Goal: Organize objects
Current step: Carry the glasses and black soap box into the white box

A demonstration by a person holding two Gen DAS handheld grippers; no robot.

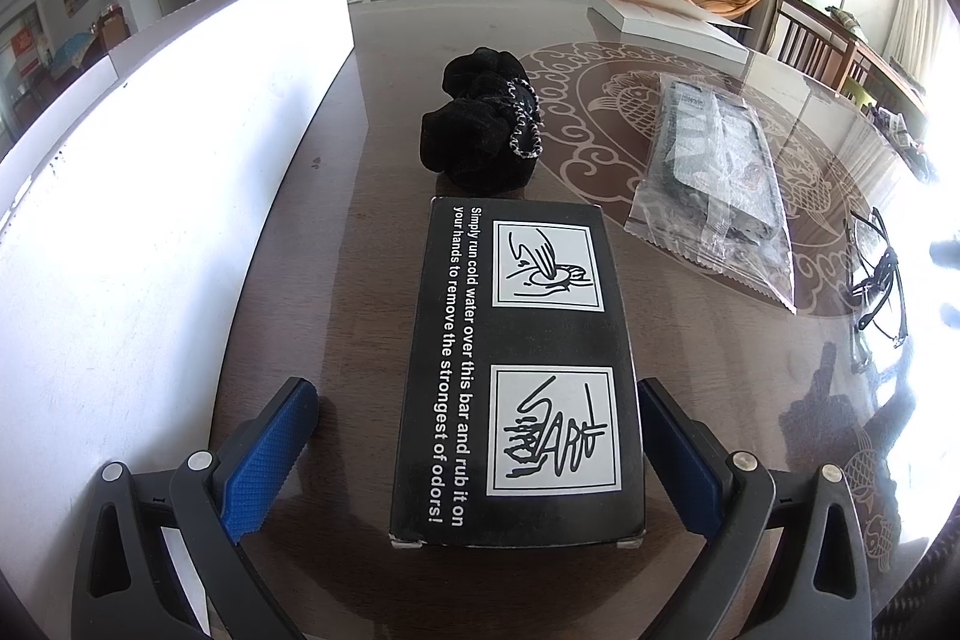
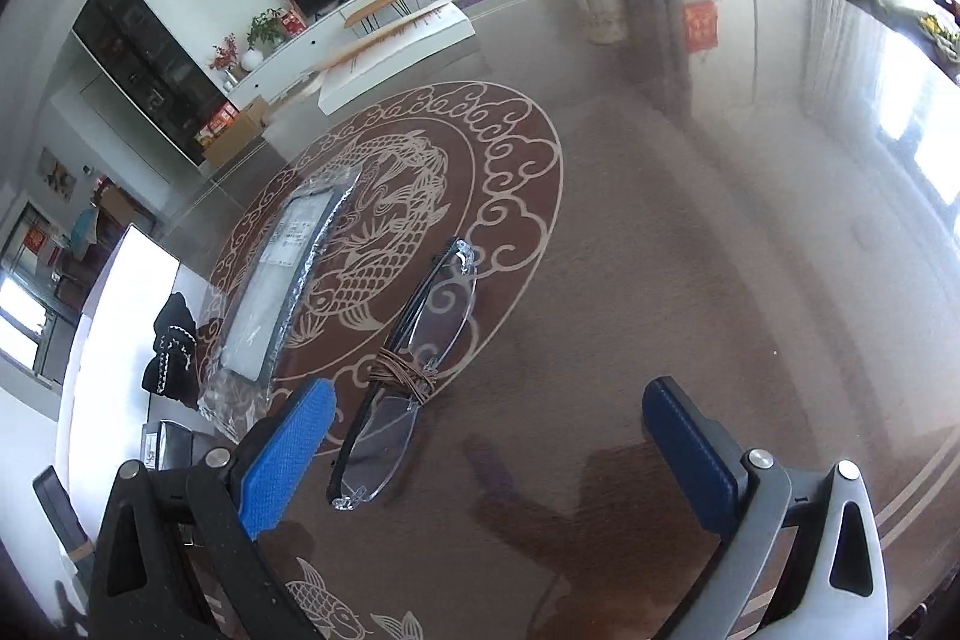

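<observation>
1. Left wrist view: we see our left gripper (image 1: pixel 474 436) spread wide, its blue-padded fingers (image 1: pixel 264 460) flanking a black box (image 1: pixel 516 370) printed with white instructions about rubbing a bar under cold water to remove odors. The box lies flat on the dark glass-topped table (image 1: pixel 360 160); the pad at 3 o'clock sits just beside the box's edge, the pad at 9 o'clock stands apart from it, and nothing is clamped.
2. Same view, at 12 o'clock from the box: a black fuzzy scrunchie (image 1: pixel 480 124) with a beaded chain rests just beyond the box's far end. At 2 o'clock lies a clear plastic packet (image 1: pixel 714 184) holding a dark flat item over the carp medallion. At 3 o'clock, near the glare, we make out thin folded glasses (image 1: pixel 876 274). A long white box wall (image 1: pixel 180 130) runs along 9 to 11 o'clock.
3. Right wrist view: our right gripper (image 2: pixel 486 436) also stands wide apart and holds nothing. Rimless eyeglasses (image 2: pixel 408 358), bound at the middle with a brown cord, lie on the table between the fingers, closer to the 9 o'clock pad (image 2: pixel 282 460).
4. Same view: at 10 o'clock the clear packet (image 2: pixel 282 274) lies on the medallion; at 9 o'clock the scrunchie (image 2: pixel 171 346) sits beside the white box (image 2: pixel 120 310).
</observation>
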